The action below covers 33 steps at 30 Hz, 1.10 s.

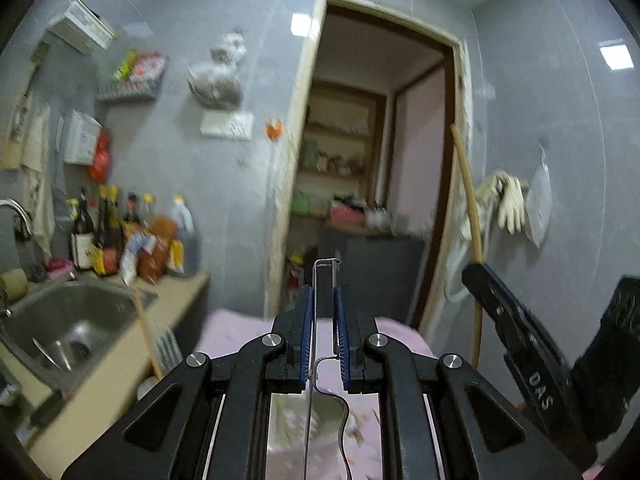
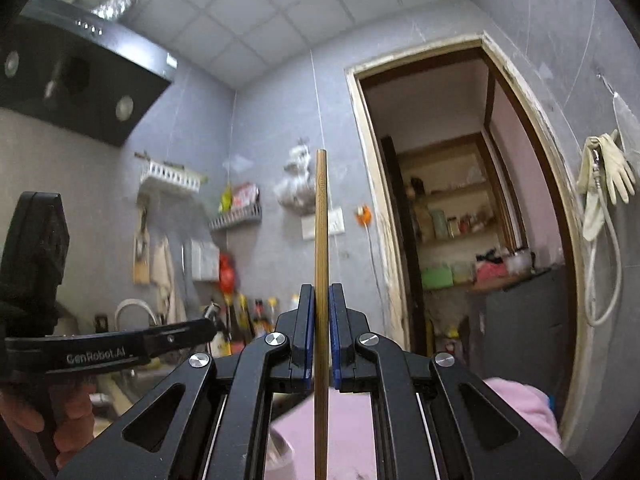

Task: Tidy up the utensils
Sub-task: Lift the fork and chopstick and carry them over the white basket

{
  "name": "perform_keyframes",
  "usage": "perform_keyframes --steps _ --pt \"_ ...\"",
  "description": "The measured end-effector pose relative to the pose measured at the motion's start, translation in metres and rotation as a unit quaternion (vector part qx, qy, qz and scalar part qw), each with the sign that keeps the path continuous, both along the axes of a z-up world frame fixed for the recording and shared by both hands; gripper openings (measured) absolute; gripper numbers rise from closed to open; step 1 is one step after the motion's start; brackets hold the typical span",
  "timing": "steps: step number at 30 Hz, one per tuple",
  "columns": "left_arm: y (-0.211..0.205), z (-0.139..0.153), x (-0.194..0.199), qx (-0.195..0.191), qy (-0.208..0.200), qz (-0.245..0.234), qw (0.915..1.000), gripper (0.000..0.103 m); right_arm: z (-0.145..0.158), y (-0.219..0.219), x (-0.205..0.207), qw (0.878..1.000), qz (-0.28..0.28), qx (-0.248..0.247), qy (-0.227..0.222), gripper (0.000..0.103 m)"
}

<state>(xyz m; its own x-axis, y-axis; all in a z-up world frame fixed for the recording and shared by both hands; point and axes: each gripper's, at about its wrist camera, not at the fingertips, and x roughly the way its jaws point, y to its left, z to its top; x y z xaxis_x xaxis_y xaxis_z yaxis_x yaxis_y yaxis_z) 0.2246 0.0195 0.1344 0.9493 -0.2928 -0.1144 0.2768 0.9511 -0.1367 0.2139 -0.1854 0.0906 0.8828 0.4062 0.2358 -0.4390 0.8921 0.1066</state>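
My left gripper (image 1: 324, 296) is shut on a thin metal utensil handle (image 1: 314, 320), which rises to a squared wire loop above the blue pads (image 1: 307, 332). Its curved lower part (image 1: 340, 412) runs down between the arms, over pink cloth. My right gripper (image 2: 321, 294) is shut on a wooden chopstick (image 2: 321, 216) held upright. The same chopstick (image 1: 468, 192) and the right gripper body (image 1: 520, 336) show at the right of the left wrist view. The left gripper body (image 2: 108, 346) shows at the left of the right wrist view. Both grippers are raised, facing the wall and doorway.
A steel sink (image 1: 72, 320) with utensils inside and a faucet (image 1: 16, 212) lie left. Sauce bottles (image 1: 120, 236) stand on the counter. Another chopstick (image 1: 146, 328) leans by the sink. A pink cloth (image 1: 240, 332) lies below. A doorway (image 2: 452, 208) is ahead, a range hood (image 2: 72, 80) upper left.
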Motion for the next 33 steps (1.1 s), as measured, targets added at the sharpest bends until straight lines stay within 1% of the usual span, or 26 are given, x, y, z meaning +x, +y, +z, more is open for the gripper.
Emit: perform_keyframes --steps 3,5,8,14,17,20,28,33 --pt "0.021 0.015 0.005 -0.012 -0.019 0.022 0.9995 0.009 0.008 0.011 0.003 1.0 -0.003 0.026 -0.017 0.005" --pt "0.035 0.021 0.007 -0.018 -0.031 0.039 0.9986 0.009 0.01 0.021 0.006 0.999 -0.011 0.044 -0.026 0.005" --pt "0.057 0.025 0.014 -0.034 -0.038 0.065 0.9966 0.009 0.011 0.032 0.012 0.997 -0.016 0.068 -0.028 0.005" --pt "0.097 0.014 0.027 -0.073 -0.048 0.127 0.9881 0.009 0.005 0.055 0.025 0.995 -0.015 0.092 -0.025 0.005" --pt "0.112 0.004 0.034 -0.096 -0.054 0.143 0.9835 0.009 -0.003 0.06 0.031 0.995 -0.016 0.101 -0.024 0.005" --pt "0.12 -0.006 0.038 -0.112 -0.056 0.153 0.9803 0.009 -0.009 0.063 0.037 0.994 -0.014 0.103 -0.016 0.005" --pt "0.116 -0.028 0.045 -0.115 -0.067 0.168 0.9767 0.009 -0.024 0.069 0.045 0.995 -0.012 0.102 -0.008 0.005" --pt "0.115 -0.042 0.049 -0.129 -0.073 0.178 0.9728 0.009 -0.031 0.068 0.05 0.994 -0.008 0.109 0.005 0.005"
